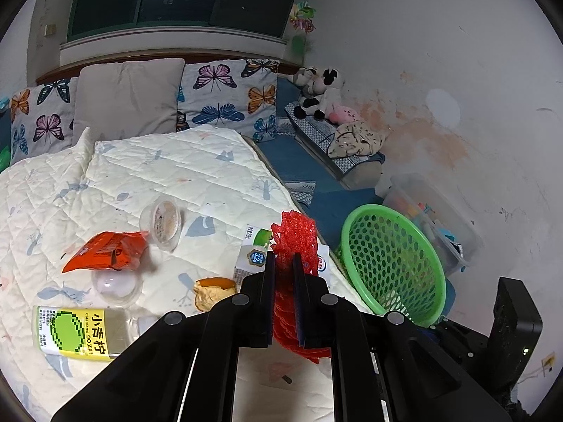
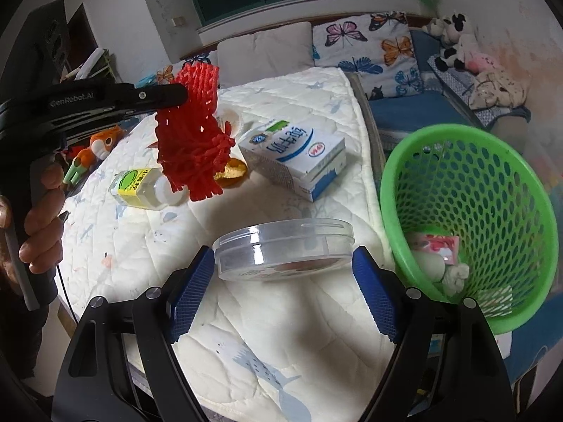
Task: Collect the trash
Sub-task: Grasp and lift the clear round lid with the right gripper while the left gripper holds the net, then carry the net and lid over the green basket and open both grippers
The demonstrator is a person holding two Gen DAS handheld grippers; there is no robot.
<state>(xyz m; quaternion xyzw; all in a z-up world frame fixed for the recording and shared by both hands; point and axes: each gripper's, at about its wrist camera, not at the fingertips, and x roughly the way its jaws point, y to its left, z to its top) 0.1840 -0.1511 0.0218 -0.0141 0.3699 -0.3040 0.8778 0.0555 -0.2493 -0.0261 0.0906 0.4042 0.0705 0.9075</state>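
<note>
My left gripper (image 1: 284, 263) is shut on a red foam net sleeve (image 1: 295, 242) and holds it above the bed; it also shows in the right wrist view (image 2: 193, 137). My right gripper (image 2: 283, 263) has its blue pads (image 2: 191, 295) against the sides of a clear round plastic lid container (image 2: 283, 249), holding it over the quilt. A green mesh basket (image 2: 492, 176) stands tilted beside the bed on the right, with some trash in it; it also shows in the left wrist view (image 1: 390, 260).
On the white quilt (image 1: 176, 161) lie a milk carton (image 2: 295, 154), a lime drink bottle (image 1: 77, 330), an orange snack bag (image 1: 105, 249), a clear cup (image 1: 162, 223), a dome lid (image 1: 116, 286) and a peel (image 1: 214, 290). Pillows and plush toys (image 1: 316, 95) sit behind.
</note>
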